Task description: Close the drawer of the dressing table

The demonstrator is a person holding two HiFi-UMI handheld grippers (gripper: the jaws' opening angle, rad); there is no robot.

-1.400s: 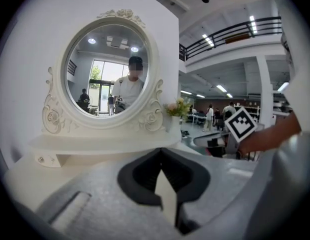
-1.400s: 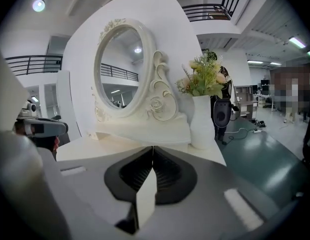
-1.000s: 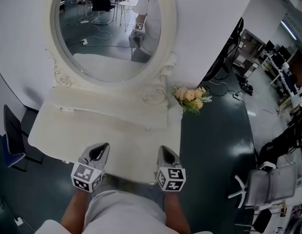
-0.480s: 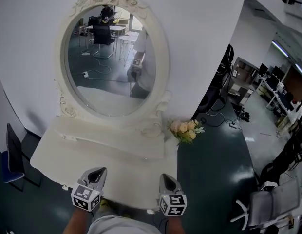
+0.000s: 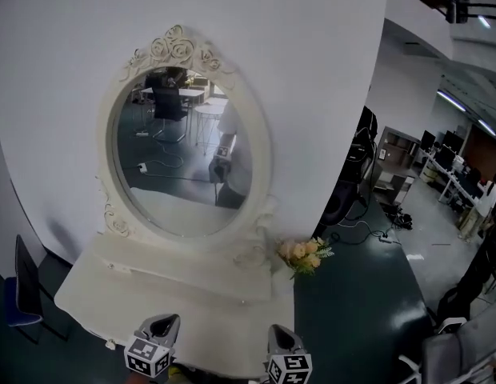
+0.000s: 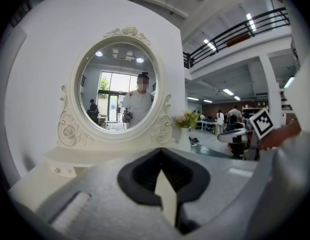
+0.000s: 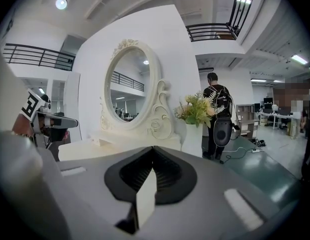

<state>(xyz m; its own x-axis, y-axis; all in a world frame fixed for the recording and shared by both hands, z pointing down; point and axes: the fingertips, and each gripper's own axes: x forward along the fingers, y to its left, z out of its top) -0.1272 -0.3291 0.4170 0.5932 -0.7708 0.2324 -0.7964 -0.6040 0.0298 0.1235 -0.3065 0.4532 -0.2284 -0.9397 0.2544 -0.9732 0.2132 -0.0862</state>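
head view: left gripper (image 5: 159, 322) & right gripper (image 5: 282, 332) both closed, empty; dressing table (image 5: 96, 298) front cut off at btm.

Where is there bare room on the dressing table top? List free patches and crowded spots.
Free: the whole strip of tabletop between the raised shelf under the mirror and the front edge, where the left tool and right tool are. Crowded: only the back right corner, by the flowers.

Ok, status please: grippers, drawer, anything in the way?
Left gripper and right gripper shut, empty, at table front edge. Drawer not in view, state unknown. Flowers at table's right rear, clear of grippers.
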